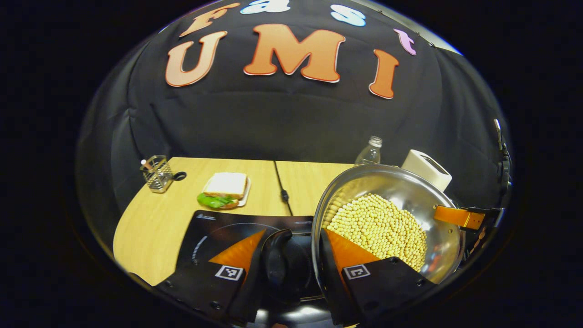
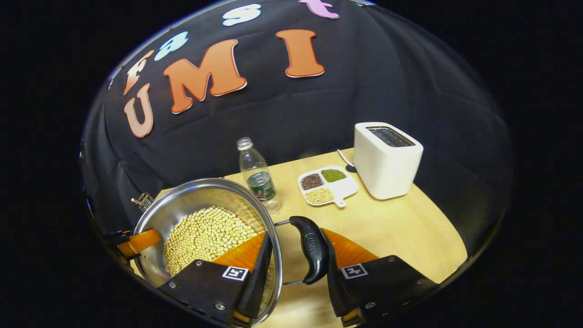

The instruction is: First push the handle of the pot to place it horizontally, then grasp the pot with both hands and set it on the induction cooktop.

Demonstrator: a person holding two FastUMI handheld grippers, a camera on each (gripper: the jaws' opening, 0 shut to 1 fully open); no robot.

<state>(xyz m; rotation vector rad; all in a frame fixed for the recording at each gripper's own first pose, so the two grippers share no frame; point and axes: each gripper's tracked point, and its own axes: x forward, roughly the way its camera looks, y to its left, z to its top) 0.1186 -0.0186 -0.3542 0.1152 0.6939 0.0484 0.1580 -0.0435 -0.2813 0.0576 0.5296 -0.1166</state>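
Now carrying: left claw (image 1: 291,266) and right claw (image 2: 296,269) each clenched on a side handle of the pot (image 1: 387,218), held between them. Next, lowering level onto the induction cooktop (image 1: 218,232) just ahead of the left claw, without spilling beans.

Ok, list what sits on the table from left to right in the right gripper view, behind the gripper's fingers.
Pot of beans → plastic bottle → divided dish of grains → white toaster.
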